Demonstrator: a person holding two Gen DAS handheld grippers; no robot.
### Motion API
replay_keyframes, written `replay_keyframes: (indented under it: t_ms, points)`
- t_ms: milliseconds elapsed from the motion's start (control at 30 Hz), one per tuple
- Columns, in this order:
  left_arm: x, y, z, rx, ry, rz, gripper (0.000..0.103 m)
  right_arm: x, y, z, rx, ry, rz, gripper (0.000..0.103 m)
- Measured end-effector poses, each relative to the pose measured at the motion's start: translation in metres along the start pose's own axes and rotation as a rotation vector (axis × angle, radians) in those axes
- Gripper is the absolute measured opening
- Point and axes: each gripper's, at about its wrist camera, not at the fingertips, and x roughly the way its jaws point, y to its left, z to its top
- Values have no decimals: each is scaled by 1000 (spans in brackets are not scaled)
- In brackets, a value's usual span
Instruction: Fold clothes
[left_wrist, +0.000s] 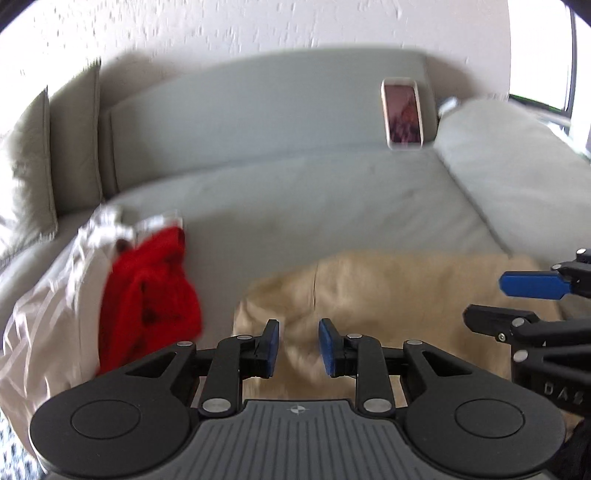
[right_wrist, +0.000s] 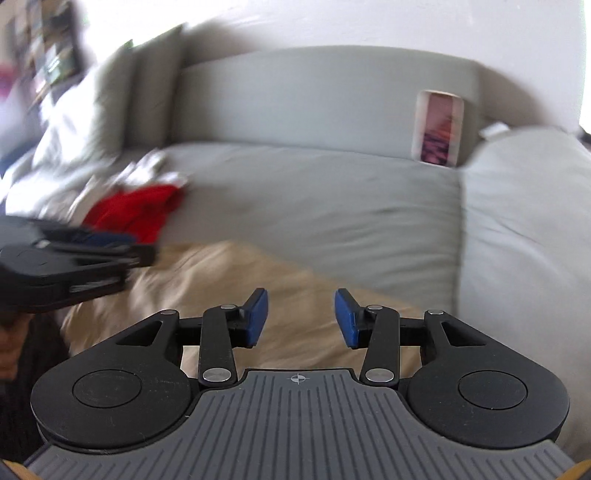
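Observation:
A tan garment (left_wrist: 399, 291) lies spread on the grey sofa seat (left_wrist: 314, 199), close to the front edge. Above its near part hangs my left gripper (left_wrist: 298, 345), open, with nothing between its blue pads. My right gripper (right_wrist: 300, 318) is open too, over the same tan garment (right_wrist: 207, 280). Each gripper shows in the other's view: the right gripper (left_wrist: 517, 295) at the right edge, the left gripper (right_wrist: 74, 254) at the left edge. A crumpled red garment (left_wrist: 151, 295) lies to the left on a pale pink-white cloth (left_wrist: 48, 317).
A phone (left_wrist: 402, 110) leans on the sofa backrest (right_wrist: 325, 96). Grey cushions (left_wrist: 33, 177) stand at the left, and a large grey cushion (left_wrist: 517, 170) fills the right. Both views are blurred by motion. A patterned rug (left_wrist: 14, 443) shows at the lower left.

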Motion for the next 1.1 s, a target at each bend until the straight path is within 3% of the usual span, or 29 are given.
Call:
replay_keyframes:
  t_ms: [267, 400, 533, 667, 733, 800, 867, 967, 1100]
  points:
    - [-2, 17, -16, -7, 82, 31, 29, 3, -11, -22, -34, 189, -119, 51]
    - [-15, 26, -21, -19, 79, 13, 30, -15, -32, -33, 52, 228, -138, 51]
    - [-21, 34, -17, -83, 63, -17, 45, -37, -44, -38, 170, 174, -88, 51]
    - [-20, 25, -11, -71, 44, -11, 46, -42, -49, -41, 274, 107, 7, 52]
    - [-22, 15, -10, -41, 30, -45, 46, -42, -43, -41, 275, 86, 55, 50]
    - [-21, 3, -11, 7, 46, -83, 45, -37, -34, -42, 231, 105, 80, 46]
    - [-13, -6, -16, 49, 97, -92, 45, -31, -23, -45, 176, 143, 93, 44]
    - [-11, -8, -21, 75, 111, -88, 46, -21, -10, -49, 101, 197, 109, 43]
    - [-13, 8, -19, -7, 102, -120, 47, -23, -20, -52, 156, 213, 131, 42]
